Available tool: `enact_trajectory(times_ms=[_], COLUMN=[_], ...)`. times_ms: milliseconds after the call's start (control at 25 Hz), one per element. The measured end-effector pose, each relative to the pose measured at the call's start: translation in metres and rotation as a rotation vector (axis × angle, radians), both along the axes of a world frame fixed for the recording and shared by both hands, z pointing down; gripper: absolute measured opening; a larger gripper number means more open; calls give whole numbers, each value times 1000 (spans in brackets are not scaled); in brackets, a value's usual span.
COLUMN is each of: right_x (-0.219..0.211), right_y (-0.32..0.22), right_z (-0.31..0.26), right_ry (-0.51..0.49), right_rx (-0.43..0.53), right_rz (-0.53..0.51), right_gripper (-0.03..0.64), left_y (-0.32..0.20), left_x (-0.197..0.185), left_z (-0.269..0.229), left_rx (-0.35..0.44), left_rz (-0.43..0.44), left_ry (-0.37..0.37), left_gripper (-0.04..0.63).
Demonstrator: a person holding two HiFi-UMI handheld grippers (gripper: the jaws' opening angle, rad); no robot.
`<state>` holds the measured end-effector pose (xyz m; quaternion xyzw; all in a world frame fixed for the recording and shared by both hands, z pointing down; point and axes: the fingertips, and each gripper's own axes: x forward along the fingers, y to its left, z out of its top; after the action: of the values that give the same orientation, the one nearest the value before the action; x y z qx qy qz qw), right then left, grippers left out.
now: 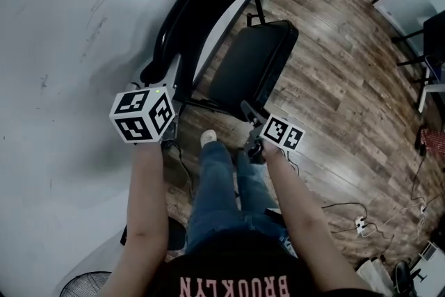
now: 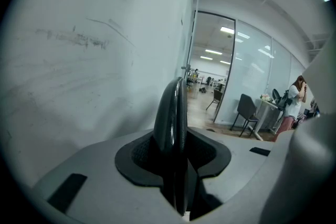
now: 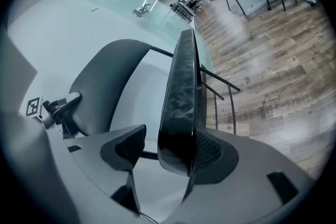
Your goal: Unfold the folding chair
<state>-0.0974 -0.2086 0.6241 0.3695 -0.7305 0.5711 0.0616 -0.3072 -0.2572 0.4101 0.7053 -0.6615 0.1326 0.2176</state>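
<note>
A black folding chair stands by the white wall, its curved backrest (image 1: 201, 3) leaning on the wall and its padded seat (image 1: 250, 62) tilted up. My left gripper (image 1: 165, 76) is shut on the backrest's side edge (image 2: 176, 113), which stands pinched between the pads of the left gripper (image 2: 176, 157). My right gripper (image 1: 249, 111) is at the seat's front edge. The seat (image 3: 181, 102) runs edge-on between the jaws of the right gripper (image 3: 168, 152); the left pad stands clear of it, with a gap showing. The backrest (image 3: 105, 86) shows behind.
The white wall (image 1: 69, 24) fills the left side and wood floor (image 1: 334, 80) the right. The person's legs and a shoe (image 1: 208, 139) are just below the chair. Cables and a power strip (image 1: 361, 222) lie at lower right, and a fan (image 1: 87, 285) sits at bottom left.
</note>
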Motion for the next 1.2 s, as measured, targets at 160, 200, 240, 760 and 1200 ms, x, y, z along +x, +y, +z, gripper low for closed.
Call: enact_trajectory(times_ms=[160,200,240,760,1200], right_x=[28,34,39,84,134], right_y=[3,4,4,11,20], right_z=[18,22,25,56,100], right_ry=[71,86,99,158,103], right_rx=[-65,-73,-78,-117,-142], right_rz=[54,61,68,122,135], right_gripper=[268,268,268,282,368], left_y=[0,0,1,4,6], left_x=[7,9,11,27,45], left_z=[6,7,8,22,44], left_rx=[-9,-10,-11,-16,-21], left_rz=[-2,-1,-1,-18,-24], left_ry=[13,15,16,25,61], left_gripper=[124,124,124,126,127])
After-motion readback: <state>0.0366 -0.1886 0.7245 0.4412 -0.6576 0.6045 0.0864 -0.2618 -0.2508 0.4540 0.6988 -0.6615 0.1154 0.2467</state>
